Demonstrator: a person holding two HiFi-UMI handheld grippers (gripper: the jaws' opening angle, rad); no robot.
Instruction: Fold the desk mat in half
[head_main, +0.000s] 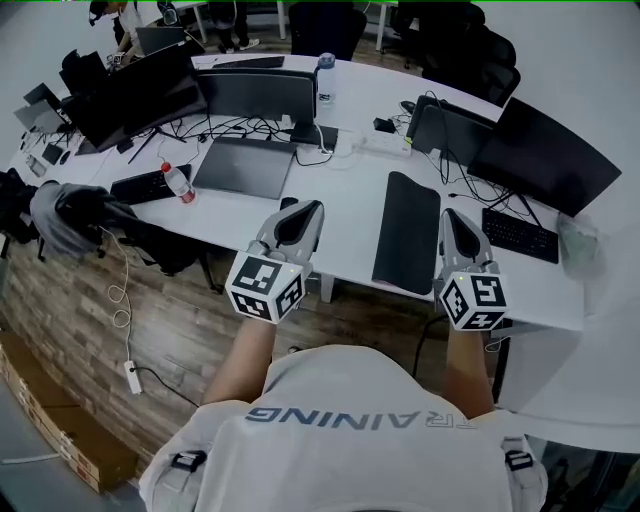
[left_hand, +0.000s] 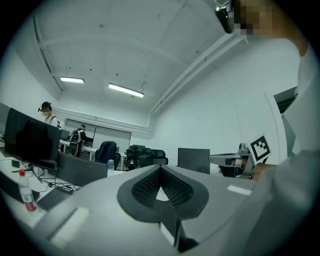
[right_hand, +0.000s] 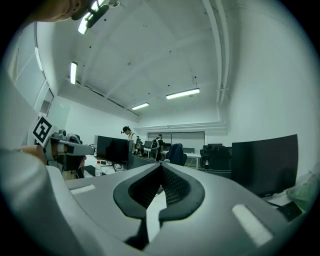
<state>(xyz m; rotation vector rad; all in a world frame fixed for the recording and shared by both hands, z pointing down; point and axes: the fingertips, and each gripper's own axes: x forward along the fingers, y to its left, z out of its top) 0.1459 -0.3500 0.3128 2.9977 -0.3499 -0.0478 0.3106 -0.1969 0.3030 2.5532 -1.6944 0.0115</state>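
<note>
The left gripper had its jaws pressed together on nothing and hung just left of the desk mat. The right gripper, likewise closed and empty, hovered just right of that mat, which lay flat on the white counter.

**Two grippers flank the mat at the desk's near edge**

The black desk mat lies flat on the white desk, a narrow strip running from the near edge toward the far side. The left gripper is off to its left, and the right gripper is just to its right (both have their jaws drawn together and hold nothing). A closed grey laptop sits further left, with a red-capped bottle lying beside it.
</note>
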